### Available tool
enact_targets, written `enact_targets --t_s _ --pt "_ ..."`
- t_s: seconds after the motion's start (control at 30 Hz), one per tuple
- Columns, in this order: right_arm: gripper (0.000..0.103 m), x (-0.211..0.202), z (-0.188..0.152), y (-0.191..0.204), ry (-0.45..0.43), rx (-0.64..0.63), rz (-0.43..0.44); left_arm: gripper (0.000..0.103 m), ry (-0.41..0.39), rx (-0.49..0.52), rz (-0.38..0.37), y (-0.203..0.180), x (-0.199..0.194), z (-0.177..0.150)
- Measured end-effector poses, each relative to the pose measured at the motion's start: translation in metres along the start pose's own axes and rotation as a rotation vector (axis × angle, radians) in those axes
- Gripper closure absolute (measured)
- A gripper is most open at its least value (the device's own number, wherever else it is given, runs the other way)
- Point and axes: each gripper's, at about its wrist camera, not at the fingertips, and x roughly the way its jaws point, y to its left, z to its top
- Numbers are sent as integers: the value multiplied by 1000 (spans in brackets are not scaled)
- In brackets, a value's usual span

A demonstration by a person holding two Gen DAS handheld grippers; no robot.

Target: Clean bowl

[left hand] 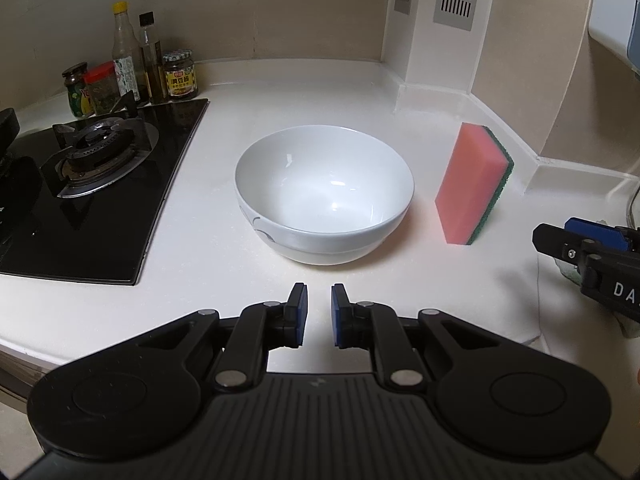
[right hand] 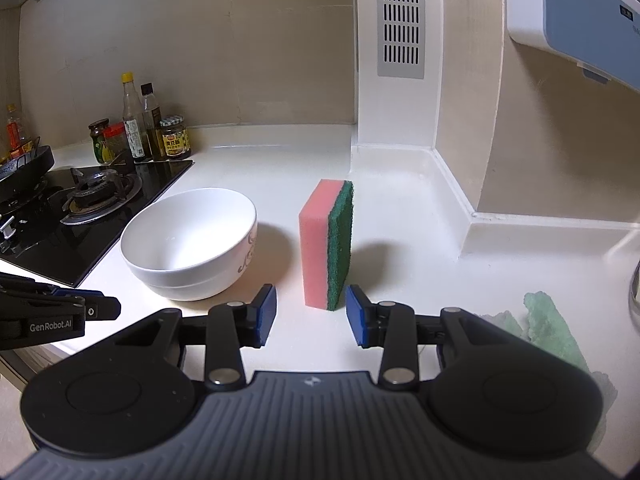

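White bowl: your bowl [left hand: 324, 194] sits upright on the pale counter [left hand: 224, 272], empty, with a dark swirl pattern on its outer wall; nothing touches it.
Sponge: pink with a green scouring face, your sponge [right hand: 326, 244] stands on its narrow end just to the right of the bowl, apart from it.
Left gripper: your left gripper [left hand: 319, 314] hangs over the near edge of the counter, aimed at the bowl and short of its near wall. Its blue pads [left hand: 301, 316] stand a narrow gap apart with nothing between them.
Right gripper: your right gripper [right hand: 310, 314] faces the sponge head-on, fingers spread wide and holding nothing. The sponge's base shows in the gap between the two fingertips, and neither pad touches it. From the left wrist view you catch only this gripper's tip at the right edge.
Stove: black glass hob [left hand: 100, 200] with a gas burner [left hand: 96, 150], left of the bowl and near it.
Jars and bottles: a cluster of them [left hand: 136, 76] stands against the wall behind the stove.
Cloth: a crumpled light green cloth [right hand: 556, 332] lies on the counter to the right of your right gripper.
Wall: beige tiles, with a white column carrying a grey vent grille [right hand: 401, 20] behind the sponge.
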Motion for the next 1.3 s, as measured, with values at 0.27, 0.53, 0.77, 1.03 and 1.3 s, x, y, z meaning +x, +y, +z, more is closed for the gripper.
enact_targets --t_s 0.27,0.53,0.77,1.03,1.3 --pt "70 0 3 1 9 15 6 89 17 22 17 -2 6 3" --pt "70 3 0 4 11 9 -7 89 10 27 18 -4 10 4" --pt "70 2 2 3 12 -3 -24 89 5 29 8 -1 10 3" --pt "70 0 3 4 16 -6 -35 89 2 34 10 -1 7 5" --pt "70 -1 -1 3 35 10 -38 89 20 46 2 0 7 2"
